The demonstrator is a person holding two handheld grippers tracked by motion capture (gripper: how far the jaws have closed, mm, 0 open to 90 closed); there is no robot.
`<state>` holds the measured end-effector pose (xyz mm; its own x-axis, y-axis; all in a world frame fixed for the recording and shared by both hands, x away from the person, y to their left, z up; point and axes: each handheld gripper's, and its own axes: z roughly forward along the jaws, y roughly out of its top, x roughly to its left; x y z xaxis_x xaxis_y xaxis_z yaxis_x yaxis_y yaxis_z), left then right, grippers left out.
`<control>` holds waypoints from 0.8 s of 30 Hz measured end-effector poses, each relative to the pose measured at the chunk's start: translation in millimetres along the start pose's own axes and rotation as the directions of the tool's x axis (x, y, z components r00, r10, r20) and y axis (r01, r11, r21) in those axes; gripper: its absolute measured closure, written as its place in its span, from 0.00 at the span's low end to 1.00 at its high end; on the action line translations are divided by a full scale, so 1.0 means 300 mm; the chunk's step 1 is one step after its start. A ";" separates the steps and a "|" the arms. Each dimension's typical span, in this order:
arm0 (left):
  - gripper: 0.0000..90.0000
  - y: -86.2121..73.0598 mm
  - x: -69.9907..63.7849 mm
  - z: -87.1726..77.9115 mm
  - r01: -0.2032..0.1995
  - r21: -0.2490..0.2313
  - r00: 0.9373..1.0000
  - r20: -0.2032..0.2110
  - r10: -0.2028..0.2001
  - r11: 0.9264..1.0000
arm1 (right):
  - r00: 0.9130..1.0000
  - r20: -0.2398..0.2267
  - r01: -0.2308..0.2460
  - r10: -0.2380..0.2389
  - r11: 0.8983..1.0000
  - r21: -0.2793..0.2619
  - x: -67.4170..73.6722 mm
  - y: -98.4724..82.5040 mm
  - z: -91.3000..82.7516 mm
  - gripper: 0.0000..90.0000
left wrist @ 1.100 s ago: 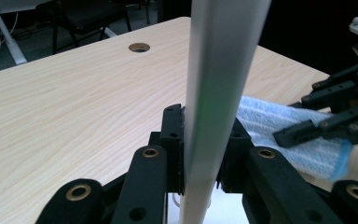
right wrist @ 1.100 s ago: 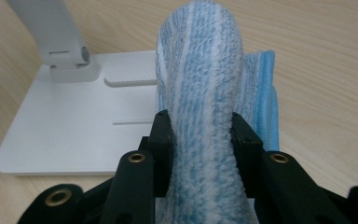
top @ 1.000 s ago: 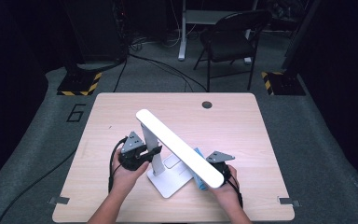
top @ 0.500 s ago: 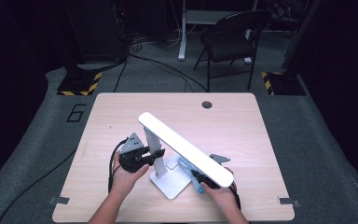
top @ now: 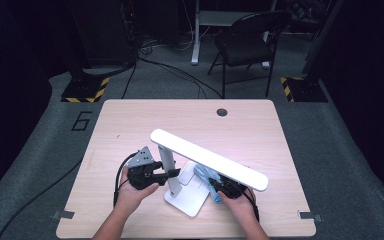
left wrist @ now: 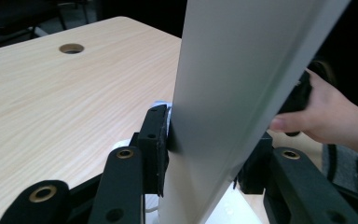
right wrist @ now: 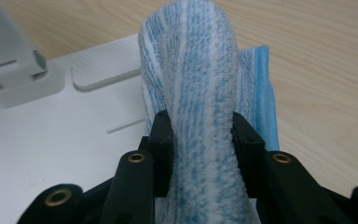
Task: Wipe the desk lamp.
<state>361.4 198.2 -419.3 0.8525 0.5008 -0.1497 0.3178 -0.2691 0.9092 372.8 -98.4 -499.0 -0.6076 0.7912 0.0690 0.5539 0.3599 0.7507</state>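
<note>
Tabletop [top: 130,120]: light wood, round cable hole [top: 222,112] near the far edge. White desk lamp [top: 207,158] stands near the front middle: flat square base [top: 192,197] on the wood, upright post [top: 169,167], long light bar tilted over the base and running from upper left down toward the right hand. Left tool [top: 172,173] comes in level from the left at the post; in the left gripper view the post [left wrist: 223,107] sits between the two black jaws, the left pad against it or just beside it, the right one a little off, and the jaws have just been opening, so it reads as a released grip with the post still in the gap. Right tool [right wrist: 200,126] sits at the right edge of the base, partly under the light bar in the high view, clamped on a folded blue-and-white striped cloth [right wrist: 191,70]. Cloth bulges up between both pads, its lower end lying across the base edge [right wrist: 51,140] and onto the bare wood beside it. Lamp hinge block [right wrist: 16,77] is at upper left of the right gripper view. Right hand [top: 240,200] is behind the tool, left hand [top: 132,192] wraps its own tool.
</note>
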 end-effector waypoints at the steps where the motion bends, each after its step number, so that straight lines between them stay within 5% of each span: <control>1: 0.68 0.001 -0.002 0.000 -0.007 0.006 1.000 0.017 0.007 1.000 | 1.000 0.009 -0.003 0.003 1.000 -0.014 -0.003 0.000 0.003 0.74; 8: 0.61 0.003 -0.026 0.011 -0.053 0.013 0.995 0.081 0.052 0.999 | 0.999 0.035 0.004 -0.003 1.000 -0.027 -0.035 0.009 0.018 0.74; 14: 0.53 0.007 -0.038 0.020 -0.071 0.033 0.983 0.174 0.064 0.997 | 0.999 0.043 -0.009 0.009 1.000 -0.012 -0.047 0.016 0.017 0.74; 17: 0.52 0.009 -0.046 0.023 -0.084 0.038 0.981 0.181 0.076 0.996 | 0.999 0.038 -0.020 0.020 1.000 -0.012 -0.042 0.018 0.007 0.74; 24: 0.53 0.012 -0.046 0.022 -0.088 0.046 0.980 0.181 0.079 0.995 | 0.999 0.014 0.046 -0.046 0.999 0.027 0.028 0.006 -0.032 0.73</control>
<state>353.4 184.8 -416.7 0.9358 0.3211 -0.1456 0.2601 -0.3498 0.9000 363.2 -96.0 -490.8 -0.6244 0.7807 0.0252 0.5409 0.4089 0.7350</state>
